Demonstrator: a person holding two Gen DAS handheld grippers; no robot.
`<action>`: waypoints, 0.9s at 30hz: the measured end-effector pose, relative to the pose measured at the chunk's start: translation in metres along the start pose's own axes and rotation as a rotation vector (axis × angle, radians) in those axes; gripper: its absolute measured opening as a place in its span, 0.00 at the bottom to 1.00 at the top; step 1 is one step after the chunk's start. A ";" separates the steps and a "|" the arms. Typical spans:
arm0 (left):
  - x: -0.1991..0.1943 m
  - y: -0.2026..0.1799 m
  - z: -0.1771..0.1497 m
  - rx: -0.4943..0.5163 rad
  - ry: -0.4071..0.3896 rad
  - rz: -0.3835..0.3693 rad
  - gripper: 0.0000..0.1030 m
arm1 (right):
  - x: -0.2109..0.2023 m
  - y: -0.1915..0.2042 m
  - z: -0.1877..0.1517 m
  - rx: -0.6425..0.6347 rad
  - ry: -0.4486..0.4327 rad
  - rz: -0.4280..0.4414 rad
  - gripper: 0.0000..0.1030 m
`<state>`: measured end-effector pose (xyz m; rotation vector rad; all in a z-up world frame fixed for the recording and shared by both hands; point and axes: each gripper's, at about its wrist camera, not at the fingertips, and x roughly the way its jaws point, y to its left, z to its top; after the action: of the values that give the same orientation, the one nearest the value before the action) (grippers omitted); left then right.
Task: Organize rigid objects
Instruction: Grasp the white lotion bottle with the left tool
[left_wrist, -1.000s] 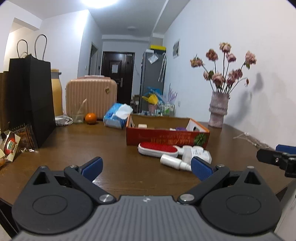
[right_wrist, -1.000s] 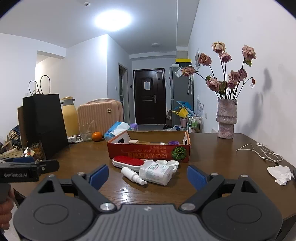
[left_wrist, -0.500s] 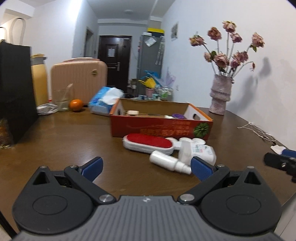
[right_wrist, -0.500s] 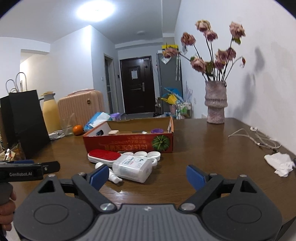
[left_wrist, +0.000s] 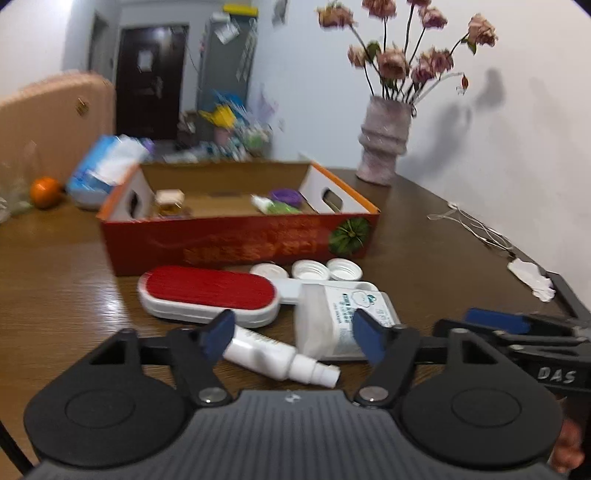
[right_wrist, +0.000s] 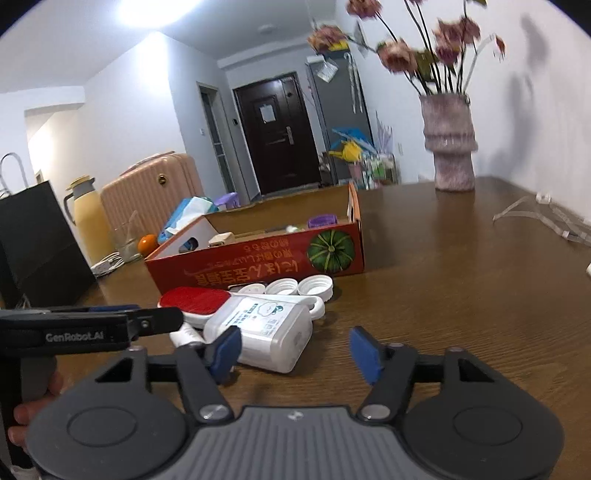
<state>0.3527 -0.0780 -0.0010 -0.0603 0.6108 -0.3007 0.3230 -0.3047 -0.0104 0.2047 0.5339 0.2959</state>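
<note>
On a dark wooden bench (left_wrist: 55, 266), a cluster of loose items lies just in front of a red cardboard box (left_wrist: 236, 240) printed with a green pumpkin. Nearest is a small white spray bottle (left_wrist: 280, 356) lying on its side, with a clear square plastic bottle with a white label (left_wrist: 343, 314) to its right, a white lint brush with a red pad (left_wrist: 208, 291) behind, and three white bottle caps (left_wrist: 306, 269) by the box wall.

The left gripper (left_wrist: 291, 338) hovers over the spray bottle – its jaws have just been closing but are apart, the bottle between them untouched. The right gripper (right_wrist: 295, 349) has also been narrowing, empty, beside the square bottle (right_wrist: 269, 332).

Risk, as a judgement: the round spray bottle could roll or squirt sideways under an off-centre pinch – and the two grippers, close together, could collide.
</note>
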 end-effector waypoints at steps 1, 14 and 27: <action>0.007 0.000 0.002 -0.002 0.016 -0.017 0.58 | 0.006 -0.003 0.001 0.019 0.007 0.009 0.53; 0.056 0.006 0.009 -0.061 0.102 -0.188 0.44 | 0.068 -0.027 0.004 0.242 0.105 0.190 0.26; 0.018 0.003 0.015 -0.129 0.038 -0.209 0.33 | 0.044 -0.026 0.012 0.260 0.060 0.203 0.19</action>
<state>0.3760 -0.0809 0.0006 -0.2436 0.6623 -0.4657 0.3710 -0.3159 -0.0272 0.5055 0.6118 0.4312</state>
